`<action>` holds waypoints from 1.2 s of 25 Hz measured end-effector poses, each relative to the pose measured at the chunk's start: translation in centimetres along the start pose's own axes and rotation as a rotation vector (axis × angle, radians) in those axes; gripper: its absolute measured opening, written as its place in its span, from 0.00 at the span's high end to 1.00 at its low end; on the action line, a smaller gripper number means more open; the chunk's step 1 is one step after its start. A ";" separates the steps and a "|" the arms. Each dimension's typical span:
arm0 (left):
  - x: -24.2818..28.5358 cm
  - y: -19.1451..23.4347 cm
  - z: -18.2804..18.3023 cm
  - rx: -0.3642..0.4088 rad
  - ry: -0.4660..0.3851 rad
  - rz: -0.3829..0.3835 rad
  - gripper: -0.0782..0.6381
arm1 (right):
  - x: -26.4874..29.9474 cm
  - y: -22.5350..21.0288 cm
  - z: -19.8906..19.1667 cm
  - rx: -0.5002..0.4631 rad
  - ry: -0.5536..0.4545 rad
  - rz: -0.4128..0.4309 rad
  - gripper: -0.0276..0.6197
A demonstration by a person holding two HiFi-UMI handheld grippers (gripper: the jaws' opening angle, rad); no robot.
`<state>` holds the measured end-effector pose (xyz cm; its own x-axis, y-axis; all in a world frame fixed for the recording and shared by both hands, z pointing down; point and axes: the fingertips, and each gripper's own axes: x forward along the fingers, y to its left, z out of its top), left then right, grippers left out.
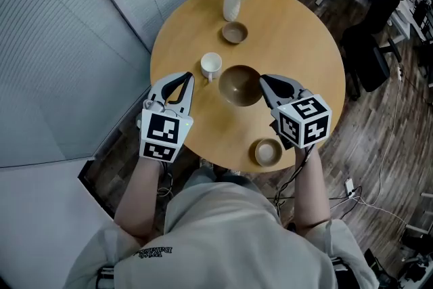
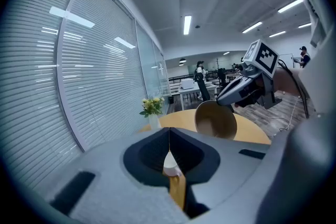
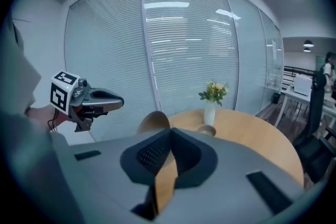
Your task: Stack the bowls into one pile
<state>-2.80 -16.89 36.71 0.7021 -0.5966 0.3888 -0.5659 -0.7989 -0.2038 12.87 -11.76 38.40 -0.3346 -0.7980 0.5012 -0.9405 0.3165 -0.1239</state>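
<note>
Above round table [image 1: 304,57], right hand-held gripper [image 1: 264,81] grips large bowl [image 1: 240,84] by rim; left hand-held gripper [image 1: 184,78] closed.

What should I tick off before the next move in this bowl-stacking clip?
1. Right claw shut on big bowl rim: ok.
2. Big bowl level: not ok, tilted.
3. Big bowl clear of table: cannot tell.
4. Left claw free: ok, shut and empty.
5. Small bowl and pale bowl upright, empty, unstacked: ok.
6. Cup out of the way: cannot tell; it stands close beside the big bowl.
</note>
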 end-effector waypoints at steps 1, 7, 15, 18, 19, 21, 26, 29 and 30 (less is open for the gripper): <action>0.2 0.1 0.2 0.004 -0.005 0.000 0.86 | 0.3 -0.3 0.4 0.008 -0.010 -0.001 0.91; 1.9 0.9 1.3 0.009 -0.029 0.000 0.86 | 1.9 -2.6 3.4 0.094 -0.090 -0.017 0.91; 5.1 2.2 1.9 -0.022 -0.058 0.025 0.86 | 5.3 -7.2 6.7 0.253 -0.169 -0.044 0.91; 6.4 2.6 1.5 -0.033 -0.056 0.033 0.86 | 6.9 -8.6 7.2 0.326 -0.188 -0.048 0.91; 6.9 2.7 1.3 -0.031 -0.055 0.035 0.86 | 7.4 -9.0 7.3 0.343 -0.189 -0.052 0.91; 7.6 2.9 1.5 -0.029 -0.061 0.030 0.86 | 8.6 -9.9 7.4 0.356 -0.184 -0.067 0.91; 9.5 3.5 1.1 -0.055 -0.058 0.021 0.86 | 11.4 -12.6 6.3 0.355 -0.115 -0.142 0.91; 11.1 3.6 0.4 -0.046 -0.043 0.011 0.86 | 13.6 -14.1 5.5 0.353 -0.076 -0.167 0.91; 11.6 3.7 0.2 -0.041 -0.037 0.008 0.86 | 14.3 -14.5 5.2 0.358 -0.067 -0.170 0.91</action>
<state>3.34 -26.75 40.31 0.7127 -0.6060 0.3533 -0.5884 -0.7907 -0.1691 21.44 -30.47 42.92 -0.1641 -0.8592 0.4846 -0.9401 -0.0125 -0.3406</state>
